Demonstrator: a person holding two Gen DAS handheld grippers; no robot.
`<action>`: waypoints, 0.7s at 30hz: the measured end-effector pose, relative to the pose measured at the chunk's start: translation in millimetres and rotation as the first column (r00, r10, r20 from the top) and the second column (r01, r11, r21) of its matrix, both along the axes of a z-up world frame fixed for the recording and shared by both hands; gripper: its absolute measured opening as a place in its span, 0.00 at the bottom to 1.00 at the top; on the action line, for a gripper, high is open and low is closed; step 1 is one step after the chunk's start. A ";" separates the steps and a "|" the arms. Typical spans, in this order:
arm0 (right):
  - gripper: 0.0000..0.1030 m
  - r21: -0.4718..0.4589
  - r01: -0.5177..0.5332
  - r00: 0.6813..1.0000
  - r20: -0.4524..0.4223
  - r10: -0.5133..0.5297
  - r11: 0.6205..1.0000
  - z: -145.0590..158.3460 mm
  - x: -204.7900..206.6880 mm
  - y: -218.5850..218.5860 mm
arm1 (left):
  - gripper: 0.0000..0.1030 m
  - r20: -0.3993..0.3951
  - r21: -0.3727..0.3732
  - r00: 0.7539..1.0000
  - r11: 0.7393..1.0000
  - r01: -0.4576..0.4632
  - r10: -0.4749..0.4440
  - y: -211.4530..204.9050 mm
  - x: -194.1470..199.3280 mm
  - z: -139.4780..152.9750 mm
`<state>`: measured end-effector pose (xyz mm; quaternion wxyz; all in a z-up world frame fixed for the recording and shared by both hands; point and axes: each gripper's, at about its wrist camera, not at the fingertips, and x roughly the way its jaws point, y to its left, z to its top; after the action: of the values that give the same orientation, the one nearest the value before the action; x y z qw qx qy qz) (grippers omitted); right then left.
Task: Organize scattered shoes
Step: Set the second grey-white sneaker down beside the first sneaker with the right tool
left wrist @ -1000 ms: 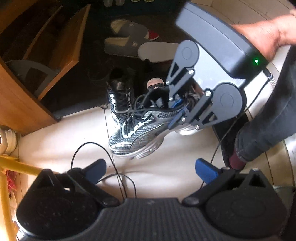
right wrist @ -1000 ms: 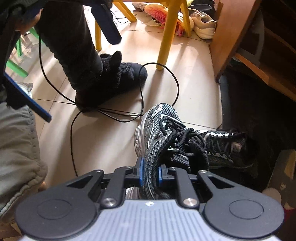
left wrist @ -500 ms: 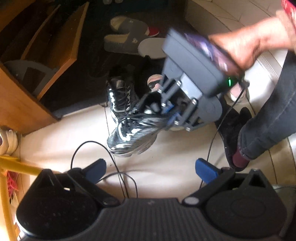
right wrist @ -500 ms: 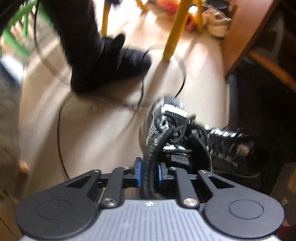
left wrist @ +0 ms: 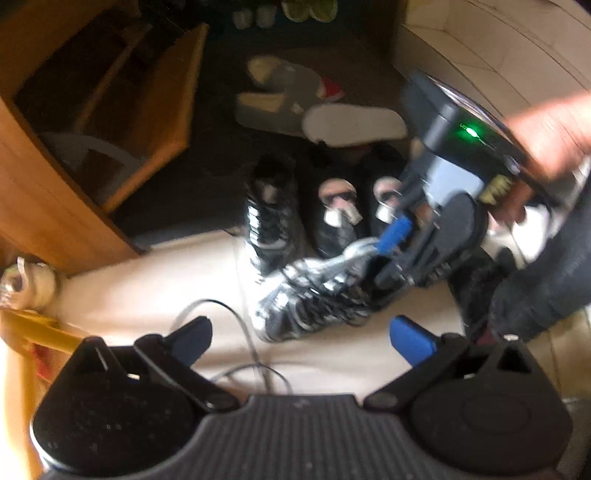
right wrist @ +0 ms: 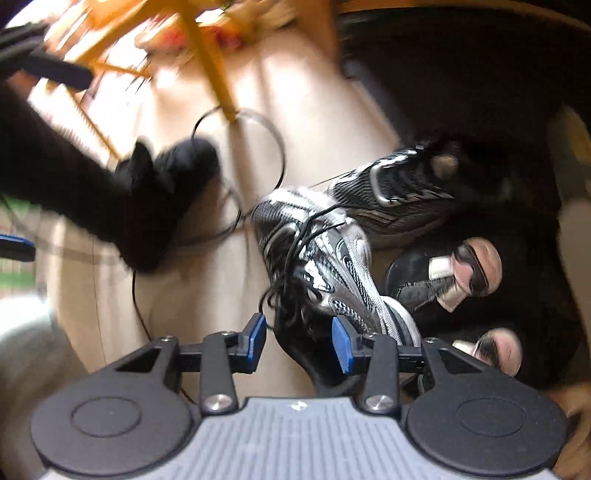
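Sneaker (right wrist: pixel 317 254) lies on the floor (right wrist: pixel 207 295), heel between the parted fingers of the right gripper (right wrist: pixel 298 341). The left gripper (left wrist: pixel 301 338) hangs wide apart, near its toe.

Home entryway with shoes kept on the floor.

Pale tiled floor (left wrist: pixel 155 280) meeting a dark mat (left wrist: pixel 221 155); open wooden cabinet (left wrist: pixel 74 177) at the mat's edge. Footwear marks the domestic setting: grey slippers (left wrist: pixel 284 92), a pair of black shoes (right wrist: pixel 443 280), a silver-and-black sneaker (left wrist: pixel 310 299) beside its mate (left wrist: pixel 269 218), and more shoes (right wrist: pixel 207 33), blurred, under yellow furniture legs (right wrist: pixel 214 74). A person's dark slipper (right wrist: pixel 166 199) stands on the tiles.
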<state>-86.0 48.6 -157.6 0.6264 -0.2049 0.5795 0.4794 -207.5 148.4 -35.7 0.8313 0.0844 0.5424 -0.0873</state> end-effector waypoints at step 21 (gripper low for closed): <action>0.71 0.069 0.449 0.890 -0.126 -0.438 0.891 -70.4 -14.1 -1.6 | 1.00 0.030 -0.013 0.999 1.000 -0.025 0.025 6.0 2.2 5.4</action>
<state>-100.1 47.0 -228.0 0.6966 -0.0109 0.6197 0.3613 -205.3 154.4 -30.3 0.8409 0.0737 0.5302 -0.0792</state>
